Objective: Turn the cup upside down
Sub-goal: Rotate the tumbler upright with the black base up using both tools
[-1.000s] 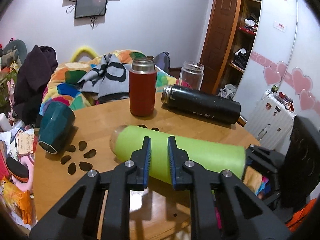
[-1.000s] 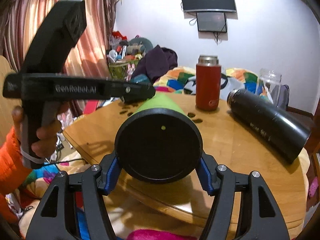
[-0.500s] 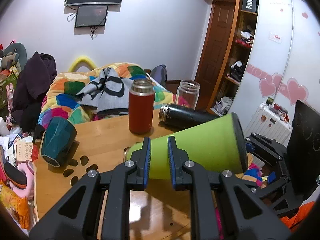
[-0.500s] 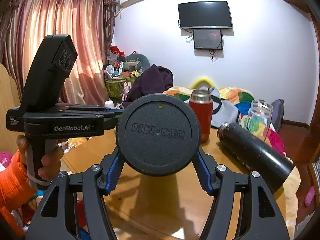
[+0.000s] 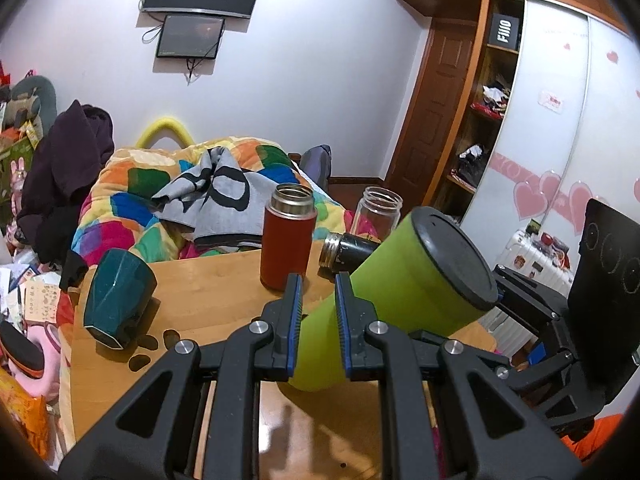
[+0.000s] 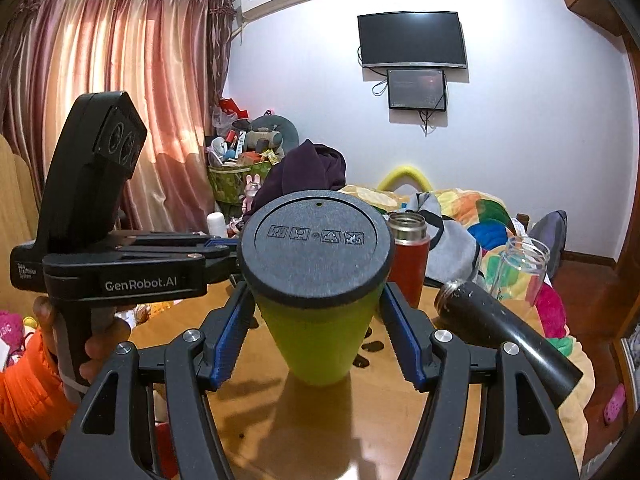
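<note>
The green cup [image 6: 320,312] stands black base up between the right gripper's [image 6: 318,344] parted fingers, untouched, while the left gripper [image 5: 316,320] is nearly closed, empty, before it.

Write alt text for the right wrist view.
A green cup stands mouth-down on a wooden table, its black base up, between the right tongs, whose jaws flank it. The left tongs reach in beside it.
</note>
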`<state>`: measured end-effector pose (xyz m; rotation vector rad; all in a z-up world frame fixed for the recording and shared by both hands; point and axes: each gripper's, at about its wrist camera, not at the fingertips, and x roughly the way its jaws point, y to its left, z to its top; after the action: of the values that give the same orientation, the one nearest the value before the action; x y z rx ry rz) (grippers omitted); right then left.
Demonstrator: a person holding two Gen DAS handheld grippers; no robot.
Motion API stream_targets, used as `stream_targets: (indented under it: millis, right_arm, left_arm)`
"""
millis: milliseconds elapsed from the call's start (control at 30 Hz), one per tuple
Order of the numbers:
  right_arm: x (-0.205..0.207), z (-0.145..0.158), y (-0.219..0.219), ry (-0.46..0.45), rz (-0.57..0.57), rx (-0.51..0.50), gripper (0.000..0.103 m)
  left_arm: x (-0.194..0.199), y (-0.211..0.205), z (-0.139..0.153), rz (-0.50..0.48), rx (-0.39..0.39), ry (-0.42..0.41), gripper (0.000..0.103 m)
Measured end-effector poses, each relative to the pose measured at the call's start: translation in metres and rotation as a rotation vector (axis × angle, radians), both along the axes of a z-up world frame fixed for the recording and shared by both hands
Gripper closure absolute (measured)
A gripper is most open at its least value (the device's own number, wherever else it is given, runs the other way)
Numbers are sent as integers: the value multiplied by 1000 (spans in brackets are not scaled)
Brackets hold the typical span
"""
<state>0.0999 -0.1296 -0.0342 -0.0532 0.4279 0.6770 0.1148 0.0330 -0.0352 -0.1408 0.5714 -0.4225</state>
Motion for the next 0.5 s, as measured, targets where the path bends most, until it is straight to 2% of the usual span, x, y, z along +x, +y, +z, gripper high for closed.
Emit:
stream_targets:
  millis: [367, 500]
  right_arm:
    - [25, 5, 20, 12, -2, -18, 42]
    - [27, 5, 23, 25, -18, -13, 42]
  left_arm:
    - [21, 20, -9, 41, -58, 34, 90]
    - [24, 20, -11, 51, -50, 38, 90]
